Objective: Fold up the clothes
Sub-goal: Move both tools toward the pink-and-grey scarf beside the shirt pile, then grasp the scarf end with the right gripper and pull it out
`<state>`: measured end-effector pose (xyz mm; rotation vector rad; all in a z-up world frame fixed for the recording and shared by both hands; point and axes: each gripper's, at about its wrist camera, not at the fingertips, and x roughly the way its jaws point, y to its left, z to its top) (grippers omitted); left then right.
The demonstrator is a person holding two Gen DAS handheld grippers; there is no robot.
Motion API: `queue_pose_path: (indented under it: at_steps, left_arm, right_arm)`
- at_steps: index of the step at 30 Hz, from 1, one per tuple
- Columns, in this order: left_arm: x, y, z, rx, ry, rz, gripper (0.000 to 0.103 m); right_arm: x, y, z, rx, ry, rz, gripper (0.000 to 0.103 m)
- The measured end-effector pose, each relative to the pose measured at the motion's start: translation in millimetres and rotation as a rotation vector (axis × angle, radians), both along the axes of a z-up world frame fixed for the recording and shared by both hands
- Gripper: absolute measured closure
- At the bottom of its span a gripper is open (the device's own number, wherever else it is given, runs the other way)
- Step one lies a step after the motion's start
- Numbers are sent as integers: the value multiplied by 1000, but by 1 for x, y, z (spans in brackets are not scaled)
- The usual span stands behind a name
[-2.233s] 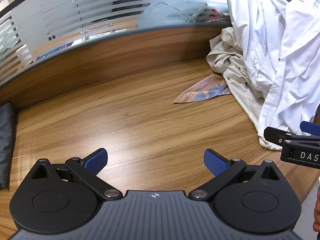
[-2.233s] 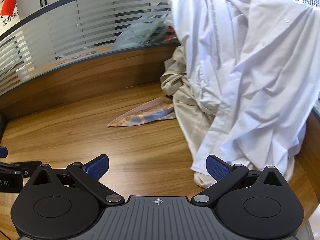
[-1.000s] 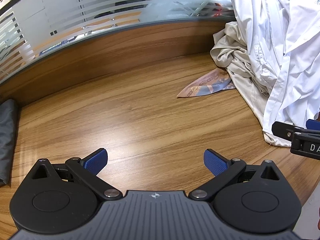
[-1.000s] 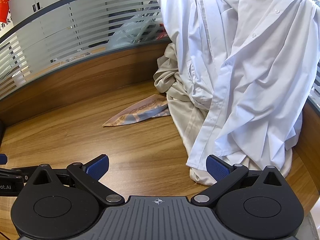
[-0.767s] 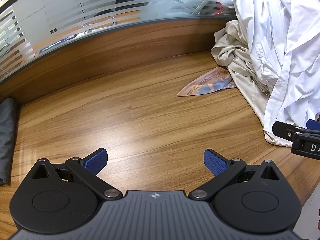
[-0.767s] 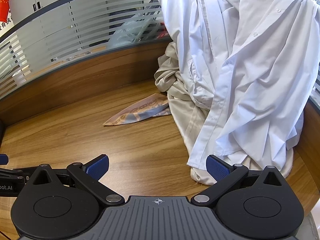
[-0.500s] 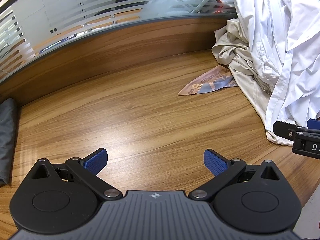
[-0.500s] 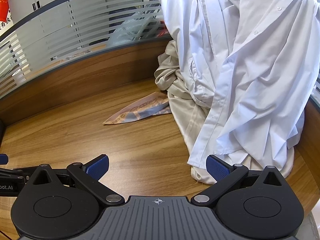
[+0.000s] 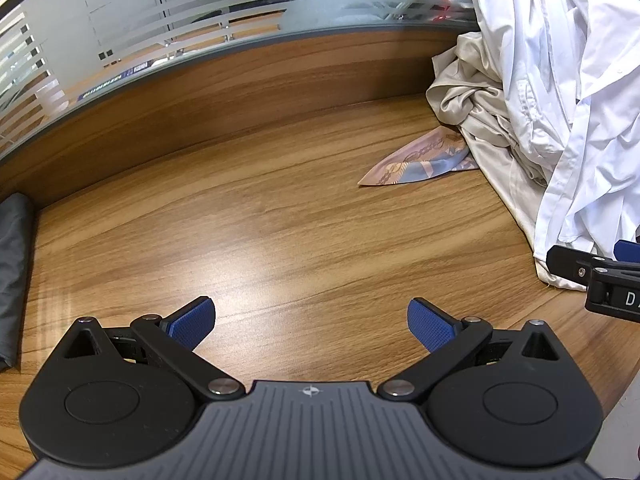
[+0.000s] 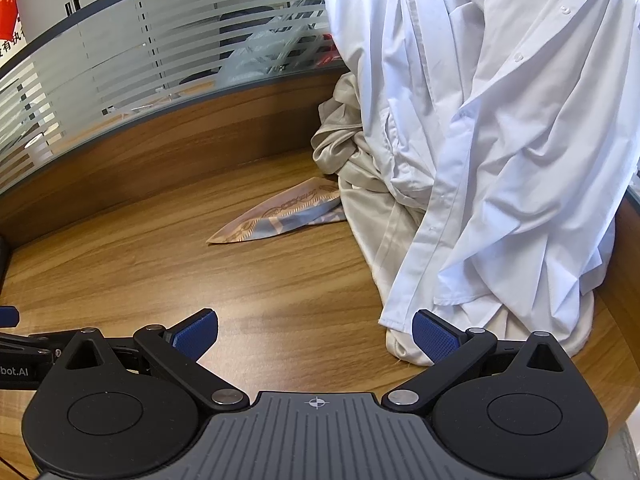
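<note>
Both grippers, the left gripper [image 9: 311, 320] and the right gripper [image 10: 315, 333], hover spread wide and empty above the wooden desk [image 9: 260, 232], with the heaped white shirts [image 10: 500, 152] at two o'clock and the patterned scarf [image 10: 280, 212] at twelve.

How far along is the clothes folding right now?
Nothing looks folded yet. The white button-up shirt and crumpled beige garment remain heaped together. The left hand-held gripper and right hand-held gripper are open and empty. All folding remains.
</note>
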<state>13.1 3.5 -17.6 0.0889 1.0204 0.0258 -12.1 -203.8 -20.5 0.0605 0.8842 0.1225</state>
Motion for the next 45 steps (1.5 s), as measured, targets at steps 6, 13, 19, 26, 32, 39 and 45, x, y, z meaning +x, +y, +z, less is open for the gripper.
queue_pose_path:
  at_steps: [6, 13, 19, 26, 32, 39, 45]
  left_arm:
    - [6, 2, -5, -1, 3, 5, 0]
    - [15, 12, -16, 9, 13, 3, 0]
    - [24, 24, -29, 14, 28, 14, 0]
    - [36, 38, -43, 27, 47, 35, 0]
    - [48, 44, -56, 58, 79, 40, 0]
    - [55, 51, -64, 61, 94, 45, 0]
    - [58, 53, -68, 56, 95, 53, 0]
  right_arm:
    - [5, 4, -5, -8, 11, 12, 0]
    - [26, 18, -23, -30, 28, 62, 0]
    - [69, 33, -47, -70, 32, 128, 0]
    - [125, 47, -73, -80, 48, 186, 13]
    - [164, 60, -93, -97, 45, 225, 24]
    - [186, 75, -107, -160, 27, 282, 40]
    - [191, 80, -115, -183, 22, 306, 60]
